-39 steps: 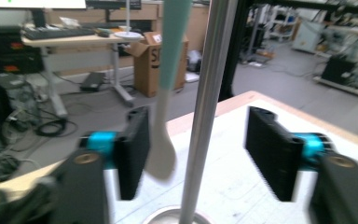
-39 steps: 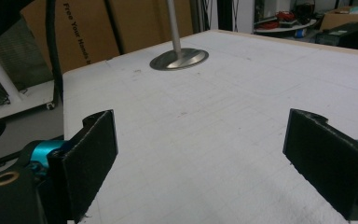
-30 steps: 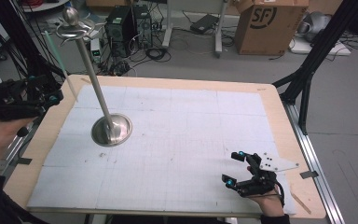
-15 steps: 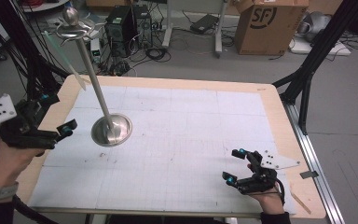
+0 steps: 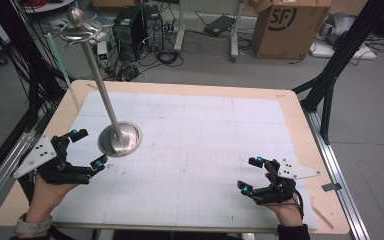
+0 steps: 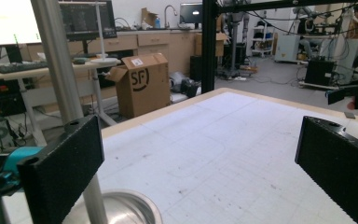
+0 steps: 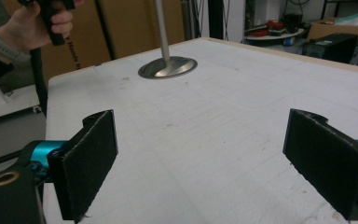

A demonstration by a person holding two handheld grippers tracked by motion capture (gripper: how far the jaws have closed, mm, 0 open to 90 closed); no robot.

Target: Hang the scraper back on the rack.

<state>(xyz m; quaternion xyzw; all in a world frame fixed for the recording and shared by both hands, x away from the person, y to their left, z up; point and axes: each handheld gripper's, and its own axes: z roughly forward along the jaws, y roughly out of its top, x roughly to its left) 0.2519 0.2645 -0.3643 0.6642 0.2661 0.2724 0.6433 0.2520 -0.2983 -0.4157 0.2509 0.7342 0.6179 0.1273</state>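
A metal stand has a round base (image 5: pixel 120 139) on the white gridded mat (image 5: pixel 195 130) at the left, and its thin pole (image 5: pixel 97 85) rises to a ball-topped hook ring (image 5: pixel 76 20). My left gripper (image 5: pixel 90 148) is open just left of the base, with the base edge near its jaw opening. In the left gripper view my left gripper (image 6: pixel 200 172) holds nothing, the pole (image 6: pixel 58 65) stands beside its left jaw, and the base (image 6: pixel 119 210) lies below. My right gripper (image 5: pixel 248 173) rests open at the front right, empty. The right gripper view shows my right gripper (image 7: pixel 205 158) and, far ahead, the base (image 7: pixel 168 67).
The mat lies on a wood-edged table (image 5: pixel 300 125). Beyond the far edge are a cardboard box (image 5: pixel 287 27), computer towers (image 5: pixel 130 25) and floor cables. Black frame struts (image 5: pixel 330 75) stand at the right. The other hand (image 7: pixel 42 21) appears in the right gripper view.
My left gripper has come in from the table's left edge to the stand's base, still open. The right gripper has barely shifted.
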